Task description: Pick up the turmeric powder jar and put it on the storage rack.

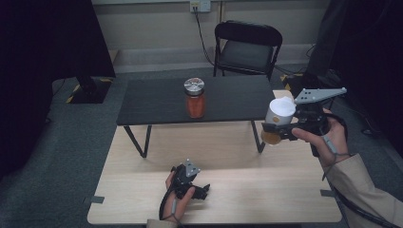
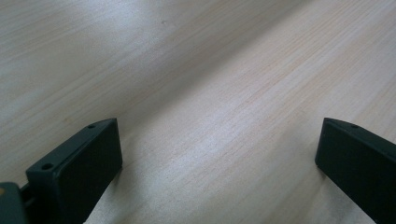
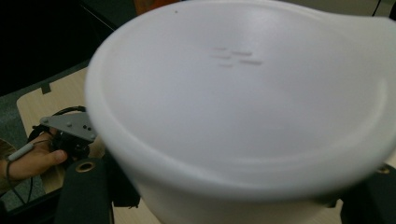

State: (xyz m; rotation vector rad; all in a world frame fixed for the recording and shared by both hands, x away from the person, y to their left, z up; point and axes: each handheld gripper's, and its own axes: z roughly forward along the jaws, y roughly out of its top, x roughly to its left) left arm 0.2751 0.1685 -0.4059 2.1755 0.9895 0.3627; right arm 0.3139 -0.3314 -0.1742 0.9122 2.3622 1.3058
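Nearest us, our left gripper [image 1: 203, 189] rests on the light wooden table [image 1: 247, 190], jaws spread wide with nothing between them. Our right gripper [image 1: 274, 129] is clamped on a white-lidded container [image 1: 279, 114], lifted above the table. Beyond it, an orange jar [image 1: 195, 99] stands on the dark table [image 1: 157, 102].

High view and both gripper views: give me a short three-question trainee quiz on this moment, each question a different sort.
1. True or false: the right gripper holds the white-lidded container above the light wooden table.
2. Multiple choice: the jar with orange contents stands on A) the light wooden table, B) the dark low table, C) the folding chair.
3. Fill in: the left gripper jaws are ____, with nothing between them.

Key: 1 true; 2 B; 3 open.
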